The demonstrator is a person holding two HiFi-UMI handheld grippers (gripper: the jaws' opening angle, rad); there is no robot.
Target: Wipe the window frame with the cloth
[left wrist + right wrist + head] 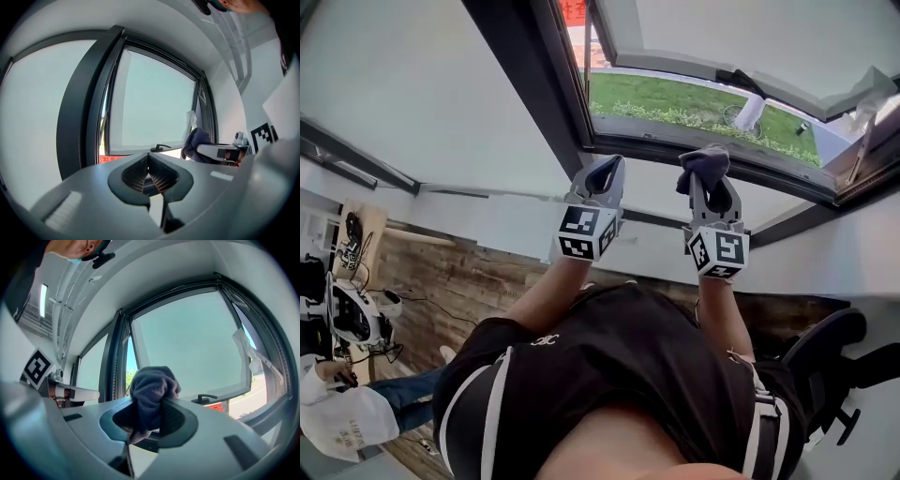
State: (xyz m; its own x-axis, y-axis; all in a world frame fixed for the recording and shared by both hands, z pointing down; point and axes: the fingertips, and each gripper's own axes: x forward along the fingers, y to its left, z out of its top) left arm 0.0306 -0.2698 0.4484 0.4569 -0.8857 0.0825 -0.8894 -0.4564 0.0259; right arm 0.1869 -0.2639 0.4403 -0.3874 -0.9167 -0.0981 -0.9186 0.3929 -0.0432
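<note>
— Jaws on the right gripper [149, 401]: how do they stand?

— Clamped on the cloth [152, 383]. It is a dark grey wad, bunched up and sticking out past the tips, with a tail hanging down between the pads.

— And the left gripper [148, 161]?

— Its jaws are pressed together at the tips, with nothing between them.

— Where are the two held?

— Side by side, up in front of the person, with the marker cubes turned toward the body. The left one is near the lower left corner of the frame [656, 148]. The right one is further along the bottom rail.

— Is the cloth on the frame?

— In the head view the wad overlaps the dark bottom rail. Whether it touches, I cannot tell.

— The window itself?

— The sash [722, 28] stands swung open, with a black handle [206, 398] on its lower edge. Grass [675, 98] shows through the gap between sash and frame. Something white and crumpled hangs at the right side of the sash.

— And further out?

— A white wall [516, 225] runs under the frame. Below it lies a wooden floor [441, 272]. A black chair [825, 347] stands at the person's right.
</note>
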